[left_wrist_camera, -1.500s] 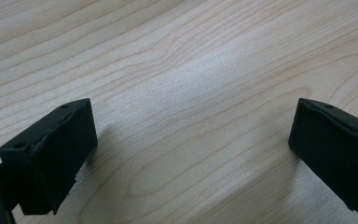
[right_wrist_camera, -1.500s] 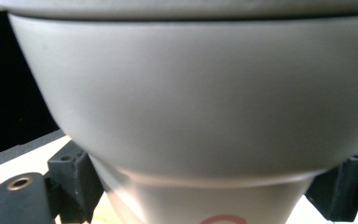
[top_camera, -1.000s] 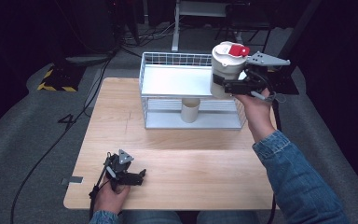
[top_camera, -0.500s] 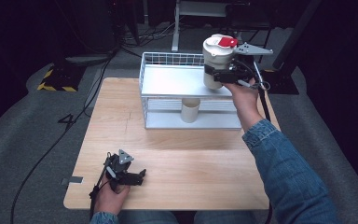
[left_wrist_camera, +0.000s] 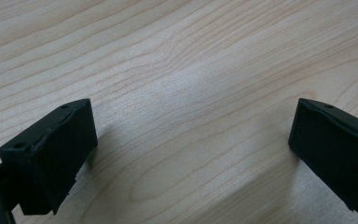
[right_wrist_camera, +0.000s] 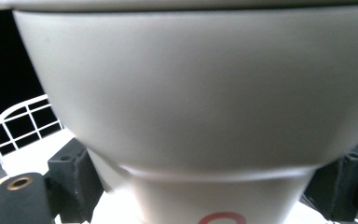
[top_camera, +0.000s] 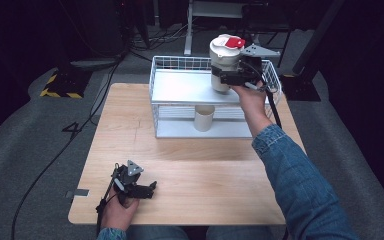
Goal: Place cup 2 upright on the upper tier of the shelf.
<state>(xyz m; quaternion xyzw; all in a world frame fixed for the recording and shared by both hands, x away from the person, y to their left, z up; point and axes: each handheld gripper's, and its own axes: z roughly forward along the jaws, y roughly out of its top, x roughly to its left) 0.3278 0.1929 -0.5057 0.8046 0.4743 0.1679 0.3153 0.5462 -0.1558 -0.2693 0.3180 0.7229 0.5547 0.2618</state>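
Jaws of the right gripper (top_camera: 228, 78) are clamped on a white container (top_camera: 224, 60) with a red tab on its lid, held upright above the top shelf of the white wire rack (top_camera: 180, 87), toward its right end. Placing seems the step in hand; next it needs lowering until the base, hidden here, probably meets the shelf. Left gripper (top_camera: 139, 189) rests spread open on the wooden table (top_camera: 205, 170).
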